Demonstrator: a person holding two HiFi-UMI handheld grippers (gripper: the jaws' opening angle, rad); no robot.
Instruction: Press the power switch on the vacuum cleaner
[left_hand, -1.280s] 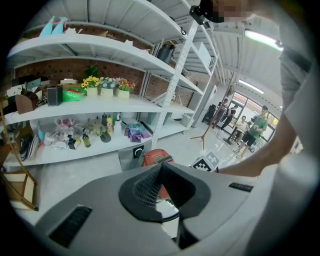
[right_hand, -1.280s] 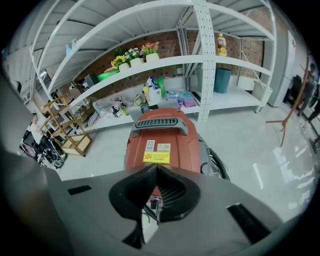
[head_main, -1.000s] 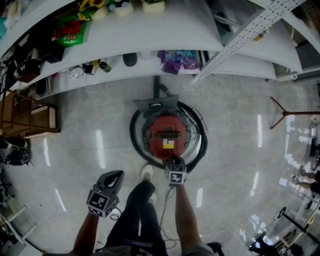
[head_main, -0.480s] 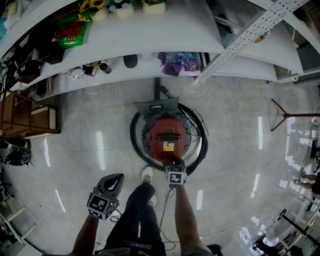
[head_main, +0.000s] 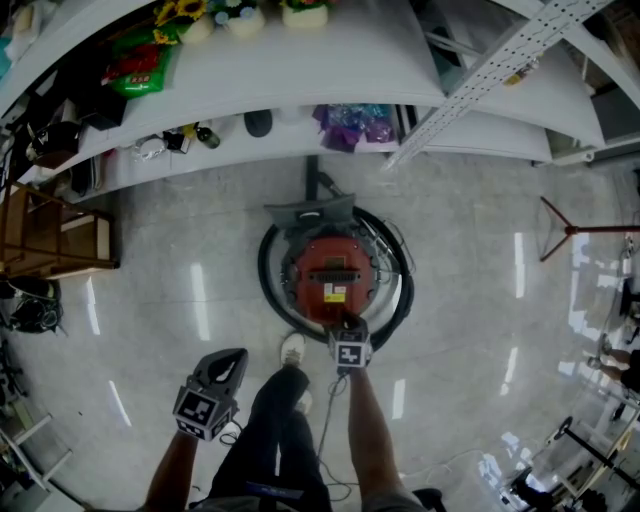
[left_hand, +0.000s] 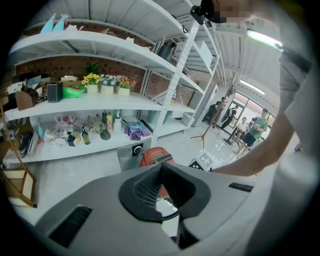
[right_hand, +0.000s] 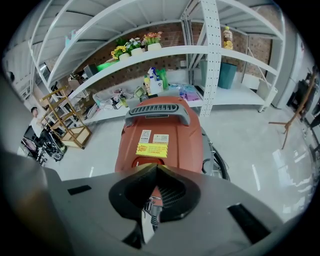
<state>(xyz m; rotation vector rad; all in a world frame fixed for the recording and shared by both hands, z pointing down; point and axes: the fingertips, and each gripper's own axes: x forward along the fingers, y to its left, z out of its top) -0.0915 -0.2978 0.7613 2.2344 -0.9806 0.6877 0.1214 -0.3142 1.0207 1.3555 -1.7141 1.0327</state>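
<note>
Comparing the head view across the preceding second showed almost no change. The right gripper (head_main: 348, 324) stayed at the near edge of the vacuum cleaner (head_main: 335, 270). The left gripper (head_main: 228, 362) had only sunk slightly and stayed well clear of the vacuum cleaner, on its near-left side.

The vacuum cleaner stood on the floor inside its coiled black hose (head_main: 266, 290), with the shelving beyond its far side.

Both tools had their jaws brought together at the tips, with nothing held in either. In the right gripper view, the closed tips sat against the red housing just below the yellow label (right_hand: 151, 149), beside a round recess that was probably the power switch. No view showed actual contact with the switch.

The lack of movement suggested that the press was either being held or about to be made. No view showed any sign that the vacuum cleaner was running.
</note>
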